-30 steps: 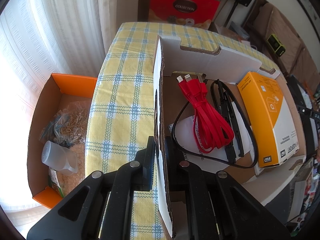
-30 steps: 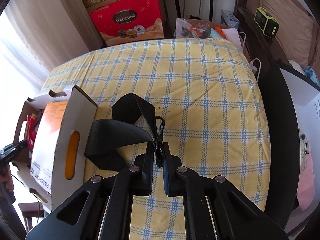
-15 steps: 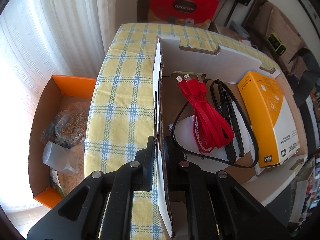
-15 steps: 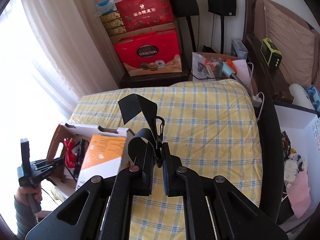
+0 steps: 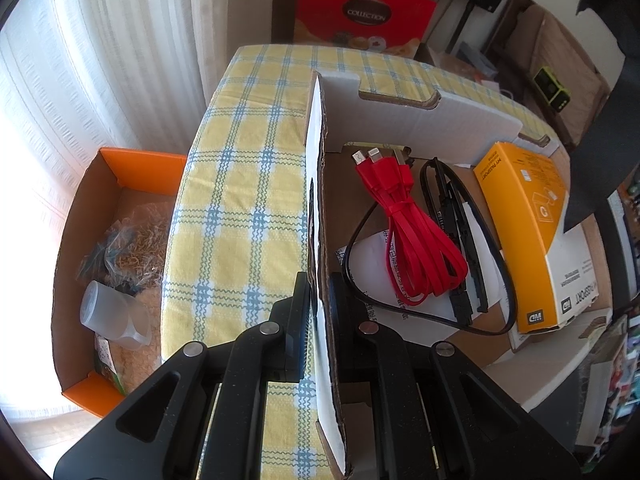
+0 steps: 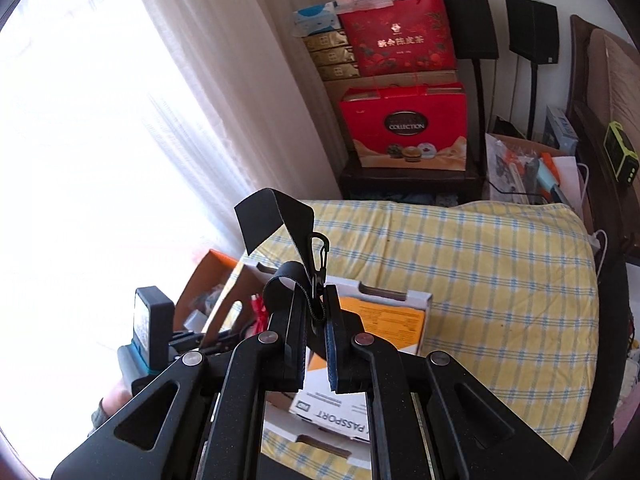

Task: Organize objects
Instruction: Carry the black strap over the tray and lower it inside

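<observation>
Black strap (image 6: pixel 280 220) clamped above cardboard box (image 6: pixel 400 300)

A yellow cloth (image 5: pixel 240 216) checked in blue and white. A white-walled cardboard box (image 5: pixel 420 120) holds a red cable (image 5: pixel 412 248), a black cable (image 5: pixel 460 220) and an orange-and-white carton (image 5: pixel 532 232). A black strap (image 6: pixel 276 220).

Behind your yellow checked bed (image 6: pixel 480 264) stands a red gift box (image 6: pixel 404 132), two black speakers (image 6: pixel 476 24) beside it.
</observation>
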Available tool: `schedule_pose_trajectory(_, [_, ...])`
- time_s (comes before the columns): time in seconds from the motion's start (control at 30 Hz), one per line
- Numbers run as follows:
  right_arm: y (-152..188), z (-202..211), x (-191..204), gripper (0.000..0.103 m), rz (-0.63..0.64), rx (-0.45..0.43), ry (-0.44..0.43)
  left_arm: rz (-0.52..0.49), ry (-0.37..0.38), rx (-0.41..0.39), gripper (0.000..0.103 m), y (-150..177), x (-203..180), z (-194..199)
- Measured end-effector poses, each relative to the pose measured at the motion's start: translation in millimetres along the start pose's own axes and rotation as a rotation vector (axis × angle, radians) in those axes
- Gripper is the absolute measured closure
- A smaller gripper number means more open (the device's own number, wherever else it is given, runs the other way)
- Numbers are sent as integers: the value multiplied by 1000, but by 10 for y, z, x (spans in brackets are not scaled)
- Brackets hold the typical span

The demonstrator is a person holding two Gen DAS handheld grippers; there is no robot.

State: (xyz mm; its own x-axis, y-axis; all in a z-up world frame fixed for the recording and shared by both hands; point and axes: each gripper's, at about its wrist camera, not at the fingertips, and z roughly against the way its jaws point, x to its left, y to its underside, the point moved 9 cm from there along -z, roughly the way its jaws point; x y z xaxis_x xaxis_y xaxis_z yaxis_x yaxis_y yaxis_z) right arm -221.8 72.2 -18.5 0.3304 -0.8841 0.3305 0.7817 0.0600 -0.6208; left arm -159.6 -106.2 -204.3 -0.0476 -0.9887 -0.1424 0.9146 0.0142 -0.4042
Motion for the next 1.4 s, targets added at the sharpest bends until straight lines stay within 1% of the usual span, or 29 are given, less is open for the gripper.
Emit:
schedule_pose_trajectory(0.07, [12, -84, 110, 97, 11, 11, -11, 1, 1, 0, 95, 2, -6, 2])
schedule_pose_trajectory(0.13, [88, -227, 177, 97, 14, 43, -27, 2, 1, 0, 95, 2, -5, 3])
schedule_pose_trajectory(0.3, [453, -648, 316, 97, 33, 149, -38, 0, 2, 1, 95, 4, -5, 4])
schedule_pose_trajectory(0.4, [684, -873, 351, 97, 33, 221, -58, 1, 2, 1, 95, 6, -5, 4])
schedule_pose_trajectory(0.47, [812, -976, 399, 97, 54, 256, -71, 1, 3, 1, 95, 7, -8, 4])
schedule_pose_trajectory(0.57, [971, -1069, 521, 97, 98, 299, -107, 2, 4, 0, 95, 11, -10, 3])
schedule_pose_trajectory(0.67, [1131, -1150, 648, 97, 149, 361, -158, 2, 4, 0, 95, 11, -8, 2])
schedule_pose_trajectory(0.7, [1182, -1179, 675, 97, 170, 380, -162, 3, 5, 0, 95, 16, -12, 2])
schedule_pose_trajectory(1.03, [1524, -1293, 660, 96, 335, 504, -134, 5, 9, 1, 95, 33, -44, -9])
schedule_pose_trajectory(1.1, [1556, -1301, 628, 96, 374, 517, -117, 2, 8, 0, 95, 24, -32, -5])
schedule_pose_trajectory(1.2, [1550, -1285, 526, 90, 358, 528, -78, 3, 8, 1, 95, 20, -32, -7])
schedule_pose_trajectory(1.27, [1497, -1220, 494, 85, 352, 498, -69, 2, 8, 1, 95, 19, -30, -7])
schedule_pose_trajectory(1.3, [1457, -1179, 479, 78, 339, 481, -74, 2, 9, 1, 95, 19, -29, -8])
schedule_pose_trajectory(1.33, [1412, -1132, 462, 75, 321, 460, -81, 3, 9, 1, 95, 20, -33, -8])
schedule_pose_trajectory(1.4, [1313, -1048, 408, 73, 294, 415, -71, 4, 8, 1, 95, 15, -25, -6])
